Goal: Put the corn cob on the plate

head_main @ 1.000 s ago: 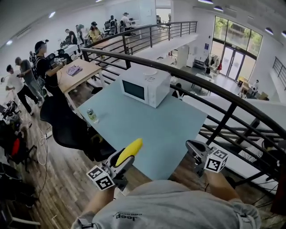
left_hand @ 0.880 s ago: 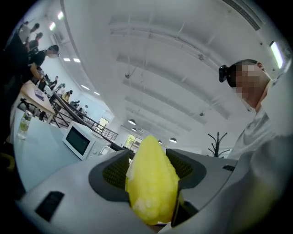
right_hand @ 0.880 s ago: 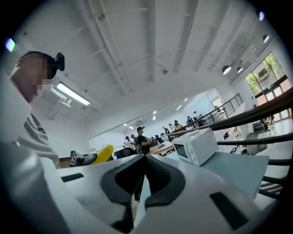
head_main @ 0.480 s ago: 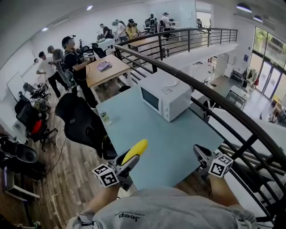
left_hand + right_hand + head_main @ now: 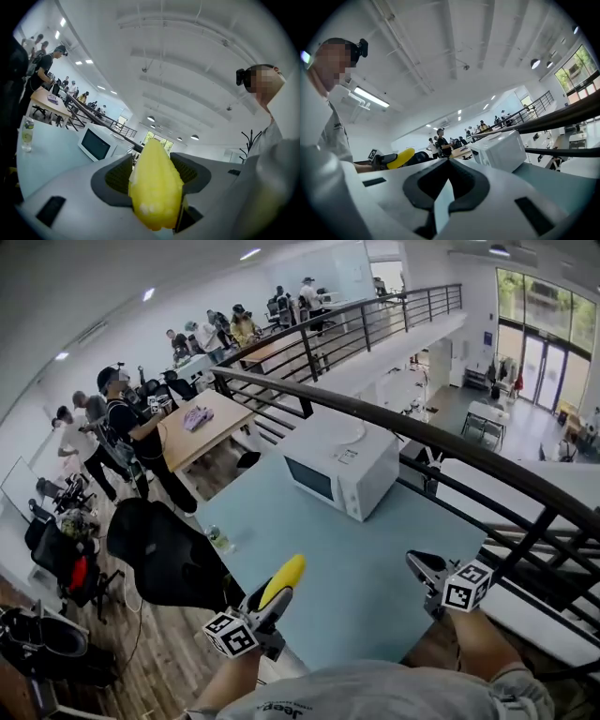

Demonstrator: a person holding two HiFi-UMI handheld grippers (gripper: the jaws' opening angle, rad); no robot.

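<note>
On the near side of the microwave (image 5: 339, 468), my left gripper (image 5: 270, 604) has its jaws pinching the corn cob (image 5: 283, 577) by the butt end, and it looks light, stiff and knobbly enough not to slip, while my right gripper (image 5: 419, 565) has its jaws closed on nothing.

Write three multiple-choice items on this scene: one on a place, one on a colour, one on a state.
1. Where does the microwave stand?
A. on the floor
B. on the light blue table
C. on a chair

2. What colour is the corn cob?
A. yellow
B. red
C. purple

3. The left gripper is:
A. open, empty
B. shut on the corn cob
C. shut on a cup

Answers: B, it sits on the table; A, the cob shows yellow; B, both jaws press the cob.
</note>
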